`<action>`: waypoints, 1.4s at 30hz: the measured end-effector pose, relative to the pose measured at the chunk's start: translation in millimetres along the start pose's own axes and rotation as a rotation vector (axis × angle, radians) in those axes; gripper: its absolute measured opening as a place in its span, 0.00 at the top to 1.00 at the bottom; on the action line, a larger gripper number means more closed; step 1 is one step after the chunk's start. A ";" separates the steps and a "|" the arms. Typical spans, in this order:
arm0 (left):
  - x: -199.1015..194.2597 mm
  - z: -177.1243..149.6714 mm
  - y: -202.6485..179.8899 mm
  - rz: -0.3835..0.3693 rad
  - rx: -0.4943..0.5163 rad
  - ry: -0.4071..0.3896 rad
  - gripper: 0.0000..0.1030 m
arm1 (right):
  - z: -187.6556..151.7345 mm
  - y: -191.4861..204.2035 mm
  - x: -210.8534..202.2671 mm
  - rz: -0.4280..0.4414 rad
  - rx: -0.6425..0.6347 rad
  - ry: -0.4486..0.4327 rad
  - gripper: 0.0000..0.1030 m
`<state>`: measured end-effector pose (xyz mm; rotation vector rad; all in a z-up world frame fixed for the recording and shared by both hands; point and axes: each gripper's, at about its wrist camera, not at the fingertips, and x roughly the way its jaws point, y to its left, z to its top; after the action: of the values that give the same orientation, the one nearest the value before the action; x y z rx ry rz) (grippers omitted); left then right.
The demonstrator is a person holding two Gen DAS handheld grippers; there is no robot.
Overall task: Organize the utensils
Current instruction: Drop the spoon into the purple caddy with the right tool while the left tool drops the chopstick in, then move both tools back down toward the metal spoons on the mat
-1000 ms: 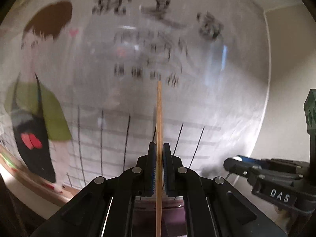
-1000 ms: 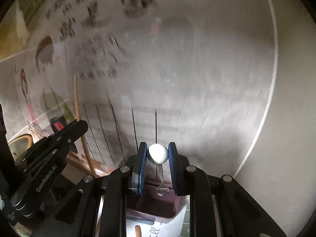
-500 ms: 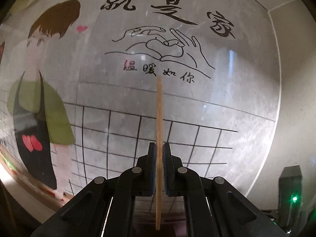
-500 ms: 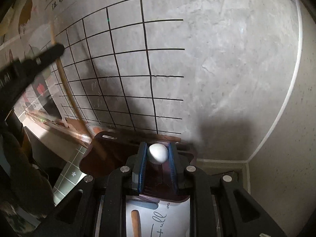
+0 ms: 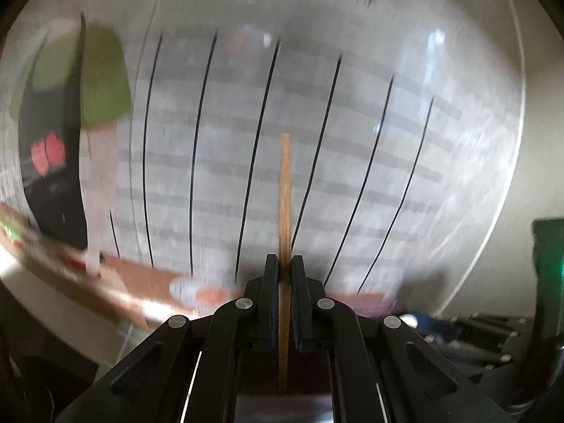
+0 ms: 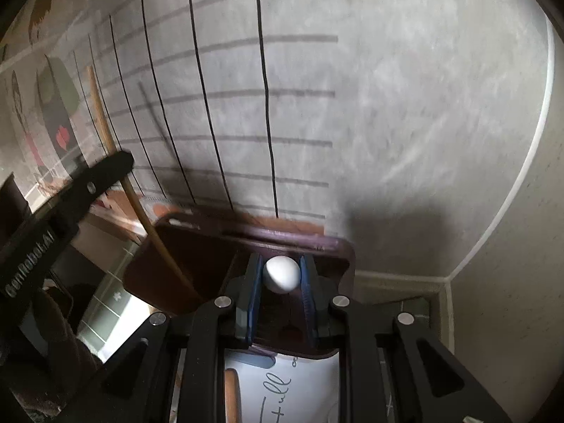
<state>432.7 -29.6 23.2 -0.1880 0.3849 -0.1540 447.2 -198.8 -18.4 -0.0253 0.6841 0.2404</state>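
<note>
I am bringing both grippers down from the wall poster toward the dark brown rectangular holder (image 6: 197,246), which has now come into view below them, so I judge the drop-off is close. My left gripper (image 5: 284,275) is clamping a thin wooden chopstick (image 5: 284,190) upright, its lower end reaching into the holder. My right gripper (image 6: 281,278) is pinching a white rounded utensil handle (image 6: 281,274) above the same holder. The left gripper's side reads "GenRobot.AI".
</note>
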 end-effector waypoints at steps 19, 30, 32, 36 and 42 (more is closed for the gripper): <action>-82.5 -77.6 0.6 -0.007 0.101 0.312 0.39 | -39.8 3.4 -77.1 -0.106 -0.048 -0.078 0.09; -129.3 -159.6 17.9 -0.030 0.195 0.568 0.46 | -115.6 25.7 -68.5 0.056 -0.108 0.131 0.20; -134.0 -168.3 18.8 -0.037 0.189 0.586 0.54 | -130.9 36.3 -59.0 0.096 -0.141 0.184 0.40; -141.4 -172.5 21.6 -0.061 0.168 0.593 0.56 | -147.7 49.4 -44.0 0.194 -0.148 0.271 0.63; -137.9 -165.1 15.3 -0.143 0.194 0.590 0.56 | -150.9 71.8 -39.9 0.207 -0.230 0.258 0.63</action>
<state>244.5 -14.5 -81.0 0.0274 0.9396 -0.3894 307.0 -152.8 -106.4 -0.2094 0.9145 0.5204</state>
